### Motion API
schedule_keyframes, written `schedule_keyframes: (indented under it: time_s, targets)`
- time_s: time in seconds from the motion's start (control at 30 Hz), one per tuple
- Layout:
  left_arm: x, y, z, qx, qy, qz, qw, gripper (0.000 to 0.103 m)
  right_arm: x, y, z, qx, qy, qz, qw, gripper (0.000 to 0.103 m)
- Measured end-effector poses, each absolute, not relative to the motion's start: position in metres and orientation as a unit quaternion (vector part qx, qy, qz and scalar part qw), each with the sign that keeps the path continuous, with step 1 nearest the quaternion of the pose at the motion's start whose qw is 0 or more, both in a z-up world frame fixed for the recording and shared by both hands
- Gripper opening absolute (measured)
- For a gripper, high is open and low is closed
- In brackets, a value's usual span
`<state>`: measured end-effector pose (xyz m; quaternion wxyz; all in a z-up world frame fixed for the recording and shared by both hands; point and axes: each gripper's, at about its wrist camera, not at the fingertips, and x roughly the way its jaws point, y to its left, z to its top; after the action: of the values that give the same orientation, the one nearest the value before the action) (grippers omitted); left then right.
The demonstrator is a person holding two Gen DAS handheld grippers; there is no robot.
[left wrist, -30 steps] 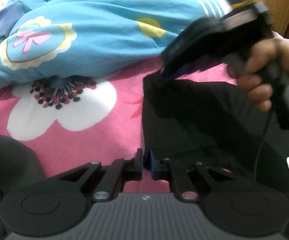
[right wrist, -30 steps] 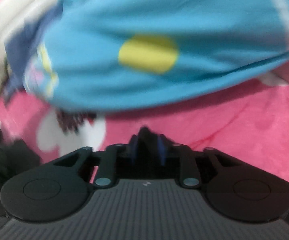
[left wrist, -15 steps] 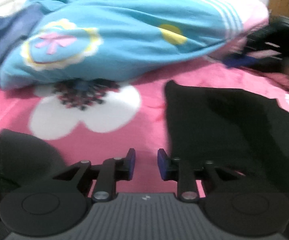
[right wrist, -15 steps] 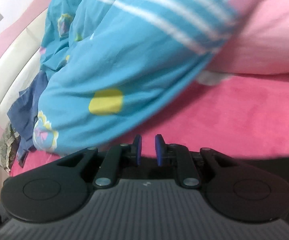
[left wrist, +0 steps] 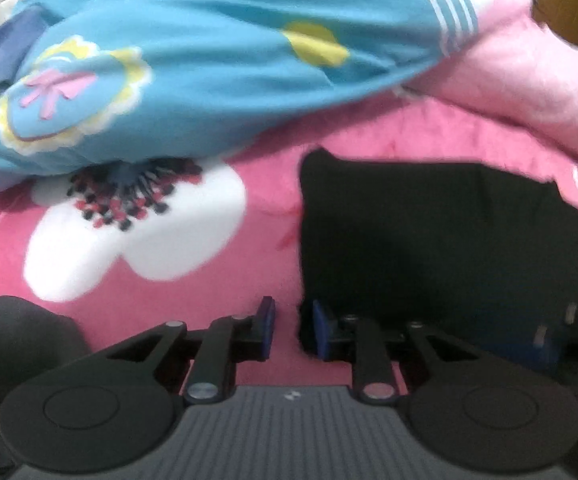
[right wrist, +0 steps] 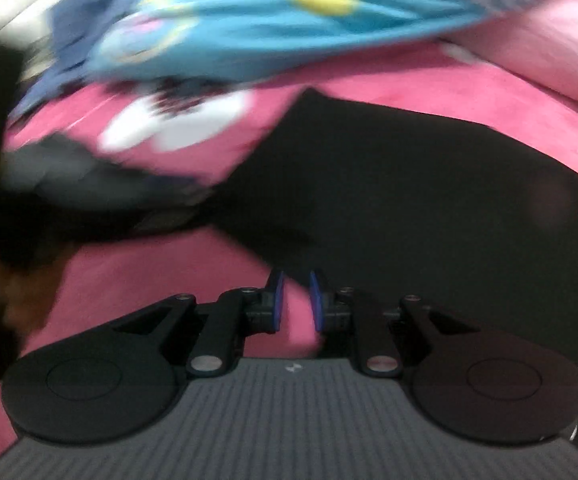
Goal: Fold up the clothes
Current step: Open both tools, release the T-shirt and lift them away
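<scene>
The left gripper [left wrist: 291, 326] is released, its blue-padded jaws standing apart with nothing between them, low over the pink bedspread [left wrist: 193, 292]. Its right pad sits just at the near left edge of the black garment [left wrist: 429, 240]; whether it touches the cloth cannot be told. The right gripper [right wrist: 295, 300] is likewise released and grasps nothing, with pink bedspread [right wrist: 161, 276] showing through the gap, and the near left edge of the black garment [right wrist: 409, 184] just beyond the fingertips.

The garment lies spread flat on the bedspread, its far left corner coming to a small point. To its left, the bedspread carries a large white flower print [left wrist: 137, 232] with dark and red stamens. Beyond both, along the far side of the bed, a blue quilt [left wrist: 209, 60] with a yellow dot and a pink bow motif is bunched up, its edge overhanging the flower. A pale pink blanket [left wrist: 529, 92] bulges at the far right and overlaps the garment's far right corner. A dark heap of cloth [left wrist: 13, 340] lies at the near left. The right wrist view is heavily blurred.
</scene>
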<state>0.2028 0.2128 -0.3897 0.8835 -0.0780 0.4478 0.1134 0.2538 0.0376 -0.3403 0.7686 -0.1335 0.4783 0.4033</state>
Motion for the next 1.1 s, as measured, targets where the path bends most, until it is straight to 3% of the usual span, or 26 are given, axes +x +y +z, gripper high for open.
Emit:
schedule_keyframes:
  time_s: [0.2, 0.6, 0.83, 0.97, 1.03, 1.1]
  targets:
    - [0.217, 0.208, -0.359, -0.067, 0.404, 0.113, 0.905, 0.026, 0.273, -0.019, -0.318, -0.064, 0.474, 0.326, 0.815, 0.013]
    - [0.287, 0.142, -0.357, -0.066, 0.385, 0.052, 0.919, 0.031, 0.305, -0.165, -0.312, -0.022, 0.447, 0.125, 0.886, 0.014]
    - [0.325, 0.041, -0.372, -0.048, 0.395, -0.069, 0.915, 0.031, 0.349, -0.224, -0.324, -0.028, 0.43, 0.061, 0.9, 0.014]
    - [0.347, 0.016, -0.394, -0.015, 0.395, -0.043, 0.918, 0.032, 0.376, -0.263, -0.349, -0.018, 0.444, 0.056, 0.894, 0.012]
    - [0.354, 0.016, -0.403, -0.012, 0.392, -0.028, 0.919, 0.033, 0.387, -0.29, -0.353, 0.027, 0.443, 0.055, 0.894, 0.005]
    - [0.356, 0.014, -0.4, -0.006, 0.392, -0.026, 0.92, 0.032, 0.391, -0.307, -0.344, 0.058, 0.433, 0.054, 0.898, 0.007]
